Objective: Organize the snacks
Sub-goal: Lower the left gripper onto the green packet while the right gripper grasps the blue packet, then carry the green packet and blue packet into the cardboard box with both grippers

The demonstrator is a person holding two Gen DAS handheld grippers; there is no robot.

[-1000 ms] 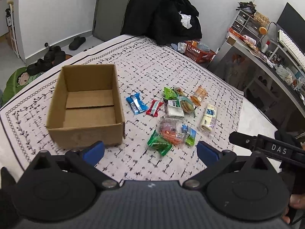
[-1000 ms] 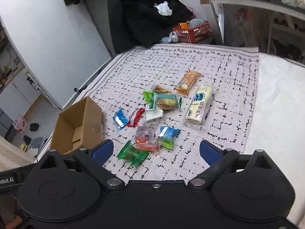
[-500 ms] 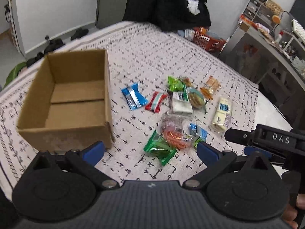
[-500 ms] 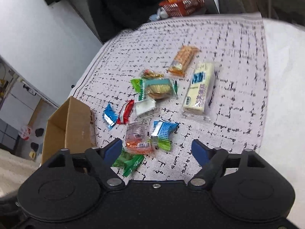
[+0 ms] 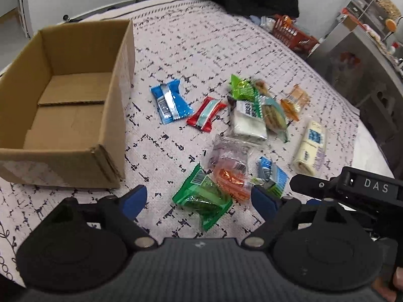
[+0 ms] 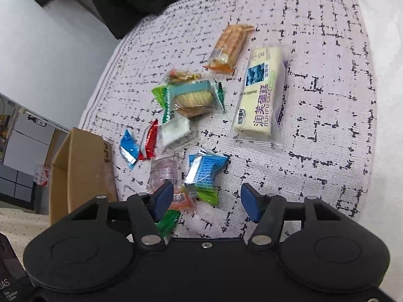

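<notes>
Ten or so snack packets, none boxed yet; step in hand: approach for a first pick.

Left wrist view: left gripper (image 5: 196,198), released, empty, over green packet (image 5: 201,198). Cardboard box (image 5: 108,166) empty, near left. Blue packet (image 5: 171,103), red packet (image 5: 206,113) further off.

Right wrist view: right gripper (image 6: 207,198), released, empty, above blue-green packet (image 6: 205,173). Cake bar (image 6: 262,93) far right. Next move: descend, clench one packet, carry to box.

Surface: patterned cloth (image 6: 327,125). Room: red basket (image 5: 294,36), dark clothing behind.

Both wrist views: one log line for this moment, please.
left gripper open, over green packet | right gripper open, empty | cardboard box empty | snacks loose
</notes>
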